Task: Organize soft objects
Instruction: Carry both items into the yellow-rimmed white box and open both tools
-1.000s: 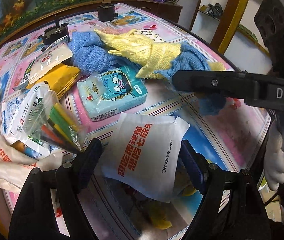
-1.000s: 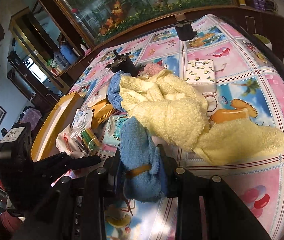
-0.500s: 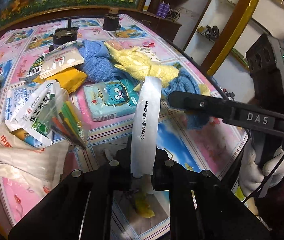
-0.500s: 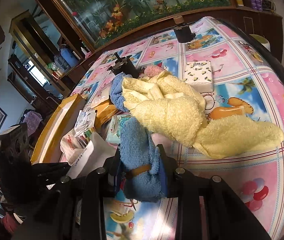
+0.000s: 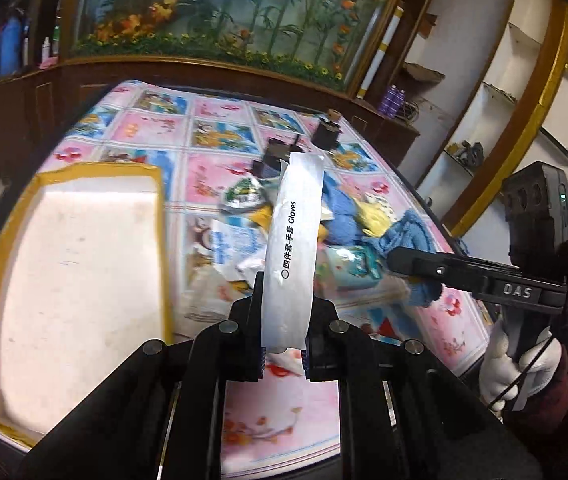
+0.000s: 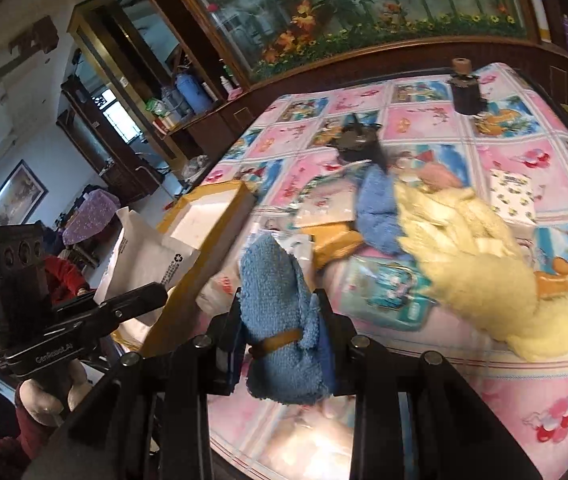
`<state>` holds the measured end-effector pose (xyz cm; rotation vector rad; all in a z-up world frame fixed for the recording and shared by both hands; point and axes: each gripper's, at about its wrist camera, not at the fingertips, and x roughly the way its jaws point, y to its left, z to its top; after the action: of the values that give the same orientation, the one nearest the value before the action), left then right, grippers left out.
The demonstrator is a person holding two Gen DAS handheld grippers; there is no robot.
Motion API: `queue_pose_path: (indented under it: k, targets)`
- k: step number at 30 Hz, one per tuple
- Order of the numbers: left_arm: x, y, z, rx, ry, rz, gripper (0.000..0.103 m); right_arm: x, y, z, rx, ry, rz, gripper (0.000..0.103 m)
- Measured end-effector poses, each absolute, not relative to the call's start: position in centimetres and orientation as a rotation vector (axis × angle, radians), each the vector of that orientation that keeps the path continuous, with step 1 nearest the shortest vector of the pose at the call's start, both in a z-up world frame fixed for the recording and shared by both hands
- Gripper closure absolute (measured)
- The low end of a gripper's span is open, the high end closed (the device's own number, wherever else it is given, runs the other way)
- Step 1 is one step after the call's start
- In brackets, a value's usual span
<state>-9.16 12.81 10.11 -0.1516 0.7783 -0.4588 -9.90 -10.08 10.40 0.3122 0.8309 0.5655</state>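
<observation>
My left gripper [image 5: 282, 354] is shut on a white glove packet [image 5: 292, 252] that stands up edge-on between its pads, lifted off the table. The same packet [image 6: 144, 264] shows at the left of the right wrist view, with the left gripper [image 6: 152, 294] below it. My right gripper [image 6: 280, 350] is shut on a rolled blue towel [image 6: 280, 312] tied with an orange band, held above the table. In the left wrist view the right gripper [image 5: 399, 260] carries that blue towel [image 5: 423, 294]. A yellow-rimmed white tray [image 5: 72, 280] lies at the left.
A pile stays on the patterned tablecloth [image 5: 212, 128]: a yellow towel [image 6: 471, 256], another blue towel [image 6: 375, 216], a teal tissue pack [image 6: 387, 296], snack packets [image 5: 240, 200] and a patterned tissue pack [image 6: 513, 196]. Two black stands [image 6: 463, 88] sit at the back. A gloved hand [image 5: 511, 364] grips the right handle.
The left gripper closed on the white packet, lifted it and swung left toward the tray. The right gripper rose with the blue towel still in it and also moved left.
</observation>
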Motion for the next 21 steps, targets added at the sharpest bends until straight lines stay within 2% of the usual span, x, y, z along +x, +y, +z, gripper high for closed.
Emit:
queue_pose_path:
  k: [7, 15, 21]
  targets:
    - [-4.5, 19.6, 8.5, -0.192, 0.811, -0.326, 0.091, -4.7, -1.2, 11.6, 0.310, 0.864, 0.724, 0.073]
    - [2.2, 24.8, 5.4, -0.336, 0.893, -0.276, 0.091, 3.5, 5.9, 8.6, 0.362, 0.974, 0.716, 0.073]
    - [4.6, 25.7, 3.5, -0.352, 0.928, -0.256, 0.091, 7.1, 8.3, 7.1, 0.355, 1.015, 0.655, 0.073]
